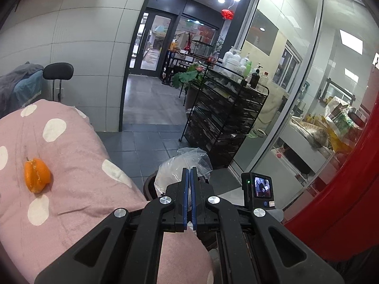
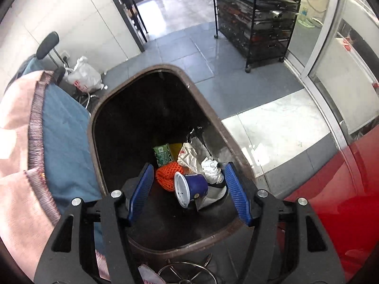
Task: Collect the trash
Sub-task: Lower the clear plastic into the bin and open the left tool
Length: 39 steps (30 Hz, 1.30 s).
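Left wrist view: the left gripper (image 1: pixel 189 172) is closed on a clear plastic bag (image 1: pixel 184 163), pinched thinly between the blue pads, above the dark rim of the bin (image 1: pixel 149 187). An orange pepper (image 1: pixel 36 174) lies well apart on the pink spotted blanket (image 1: pixel 78 146). In the right wrist view the right gripper (image 2: pixel 188 187) hangs wide open over the bin (image 2: pixel 213 116) and holds nothing; below it lie a blue cup (image 2: pixel 191 188) on its side, an orange net (image 2: pixel 167 175), a green carton (image 2: pixel 162 153) and crumpled wrappers (image 2: pixel 196 158).

Risks, as I judge them: the bag is light and slick, so a thin pinch may slip, or on release it may cling to a pad or drift and settle on the rim or the floor instead of inside. The two grippers sit close over one opening and could knock together. The pepper may roll off the soft blanket if nudged.

Hard to tell: how much of the bag is actually between the pads, and whether it holds anything. The bin's near wall is hidden behind the gripper body, its far inside is black, and the lower trash is buried. A wire object at the bottom edge of the right view is cut off.
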Available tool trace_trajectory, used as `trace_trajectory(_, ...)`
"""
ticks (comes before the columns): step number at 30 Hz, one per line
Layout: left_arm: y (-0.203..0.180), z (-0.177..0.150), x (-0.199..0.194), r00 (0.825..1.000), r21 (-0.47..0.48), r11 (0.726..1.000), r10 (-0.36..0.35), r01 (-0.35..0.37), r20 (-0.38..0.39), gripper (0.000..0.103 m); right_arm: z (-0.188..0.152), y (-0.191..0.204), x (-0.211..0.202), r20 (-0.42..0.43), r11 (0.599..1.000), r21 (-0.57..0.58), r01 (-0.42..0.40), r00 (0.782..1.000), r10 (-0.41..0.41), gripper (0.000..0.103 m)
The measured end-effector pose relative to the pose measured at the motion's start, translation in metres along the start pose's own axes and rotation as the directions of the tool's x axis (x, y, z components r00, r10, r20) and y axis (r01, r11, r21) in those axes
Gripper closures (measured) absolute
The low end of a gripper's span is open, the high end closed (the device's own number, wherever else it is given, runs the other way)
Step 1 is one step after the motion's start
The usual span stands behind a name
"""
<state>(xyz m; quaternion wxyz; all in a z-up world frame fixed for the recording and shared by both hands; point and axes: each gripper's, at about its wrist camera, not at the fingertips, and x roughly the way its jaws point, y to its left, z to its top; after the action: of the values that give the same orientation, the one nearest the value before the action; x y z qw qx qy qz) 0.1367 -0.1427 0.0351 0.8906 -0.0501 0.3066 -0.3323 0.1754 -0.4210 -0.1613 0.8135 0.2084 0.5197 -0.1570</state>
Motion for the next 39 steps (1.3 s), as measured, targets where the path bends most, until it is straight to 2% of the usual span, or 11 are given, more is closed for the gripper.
trace_trajectory(6, -0.02, -0.001, 0.034, 0.996, 0.01, 0.998, -0.065, 0.066, -0.062, 0.1, 0.0, -0.011, -0.033, 0.077, 1.0, 0.025, 0.003, 0.997, -0.005, 0.039)
trace_trajectory(14, -0.044, -0.005, 0.082, 0.985, 0.049, 0.993, -0.102, 0.11, -0.14, 0.1, 0.003, -0.027, -0.064, 0.162, 0.997, 0.078, 0.004, 0.987, -0.017, 0.034)
trace_trajectory(25, -0.057, -0.016, 0.125, 0.971, 0.085, 0.99, -0.091, 0.112, -0.221, 0.1, 0.005, -0.05, -0.069, 0.174, 0.991, 0.125, 0.046, 0.982, -0.068, 0.033)
trace_trajectory(28, -0.058, -0.018, 0.129, 0.967, 0.091, 0.99, -0.088, 0.112, -0.238, 0.096, 0.005, -0.055, -0.07, 0.17, 0.99, 0.134, 0.05, 0.983, -0.073, 0.033)
trace_trajectory(29, -0.06, -0.019, 0.129, 0.967, 0.101, 0.988, -0.087, 0.113, -0.238, 0.085, 0.005, -0.055, -0.069, 0.169, 0.989, 0.138, 0.051, 0.983, -0.075, 0.033)
trace_trajectory(30, -0.061, -0.02, 0.127, 0.97, 0.112, 0.988, -0.081, 0.11, -0.231, 0.061, 0.004, -0.056, -0.069, 0.168, 0.989, 0.138, 0.051, 0.983, -0.074, 0.032)
trace_trajectory(32, -0.062, -0.019, 0.122, 0.978, 0.122, 0.988, -0.066, 0.092, -0.199, 0.029, 0.005, -0.055, -0.069, 0.167, 0.989, 0.138, 0.048, 0.983, -0.071, 0.032)
trace_trajectory(33, -0.062, -0.018, 0.118, 0.982, 0.12, 0.989, -0.067, 0.089, -0.177, 0.027, 0.005, -0.055, -0.07, 0.169, 0.989, 0.137, 0.047, 0.983, -0.07, 0.032)
trace_trajectory(36, -0.062, -0.017, 0.117, 0.981, 0.12, 0.989, -0.062, 0.085, -0.182, 0.024, 0.005, -0.054, -0.07, 0.169, 0.99, 0.132, 0.045, 0.983, -0.067, 0.031)
trace_trajectory(39, -0.057, -0.016, 0.109, 0.987, 0.11, 0.993, -0.031, 0.049, -0.158, 0.018, 0.005, -0.051, -0.072, 0.17, 0.992, 0.123, 0.04, 0.984, -0.061, 0.029)
